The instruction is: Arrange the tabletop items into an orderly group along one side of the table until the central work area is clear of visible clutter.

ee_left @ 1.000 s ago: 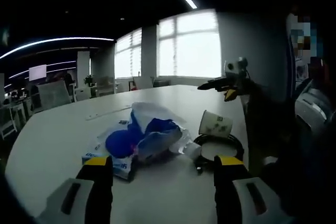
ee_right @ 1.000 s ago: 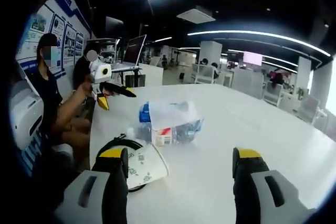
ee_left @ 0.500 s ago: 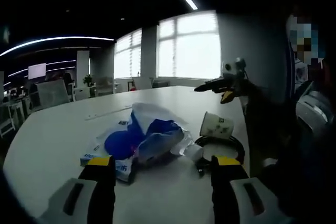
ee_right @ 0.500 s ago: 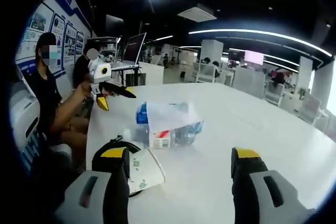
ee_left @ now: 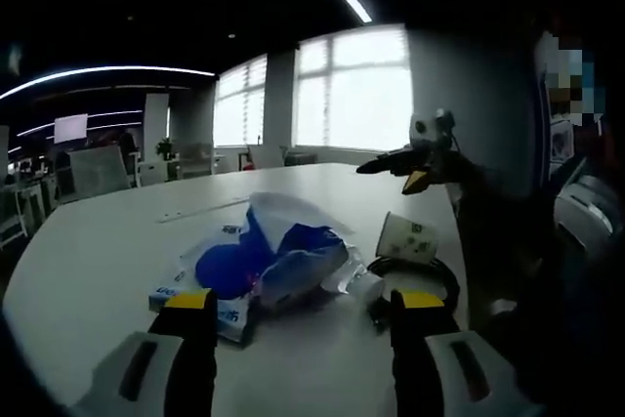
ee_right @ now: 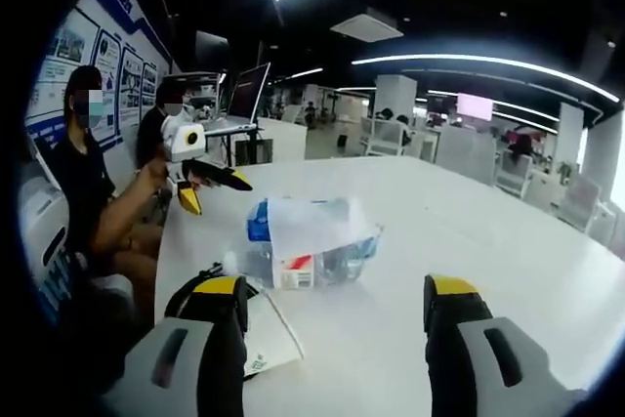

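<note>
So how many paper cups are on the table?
1. A single paper cup lies on its side on the coiled black cable, beside the blue-and-white plastic bags. In the right gripper view it is by the left jaw. Others could hide under the bags.

Bright windows (ee_left: 352, 90); ceiling light strips (ee_right: 488, 67)

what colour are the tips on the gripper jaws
Yellow tips on black jaws, clearest in the right gripper view.
</note>
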A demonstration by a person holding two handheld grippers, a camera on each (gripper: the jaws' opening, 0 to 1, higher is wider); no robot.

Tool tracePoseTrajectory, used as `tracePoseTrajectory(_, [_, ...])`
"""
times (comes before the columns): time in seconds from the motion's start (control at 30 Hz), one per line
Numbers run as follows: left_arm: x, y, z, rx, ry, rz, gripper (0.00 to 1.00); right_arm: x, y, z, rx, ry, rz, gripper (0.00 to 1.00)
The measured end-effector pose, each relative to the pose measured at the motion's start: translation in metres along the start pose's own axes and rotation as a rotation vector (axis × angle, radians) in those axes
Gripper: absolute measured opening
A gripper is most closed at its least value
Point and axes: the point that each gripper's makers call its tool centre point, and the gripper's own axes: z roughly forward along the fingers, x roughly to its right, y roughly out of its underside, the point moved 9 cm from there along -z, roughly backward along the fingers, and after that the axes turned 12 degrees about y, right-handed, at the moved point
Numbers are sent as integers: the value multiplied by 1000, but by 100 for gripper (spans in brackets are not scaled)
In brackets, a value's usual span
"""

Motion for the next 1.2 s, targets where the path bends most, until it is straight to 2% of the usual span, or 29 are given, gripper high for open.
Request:
tracePoseTrajectory(0.2, [-4,1,2,24,8,-11,67,3,-3,6,11,-1,14,68])
tracePoseTrajectory(0.47, [-7,0,7,19,13,-17,65,8,-5,13,9,-3,27,65])
tracePoseTrajectory(0.77, [-11,-1,11,34,10,-19,64,8,-9,20,2,-12,31,62])
tracePoseTrajectory(1.0, [-12,-2,14,33,25,-21,59,3,-10,24,-5,-21,30,59])
tracePoseTrajectory(1.2, [-12,-2,20,24,37,-24,58,3,-10,29,-8,-27,37,57])
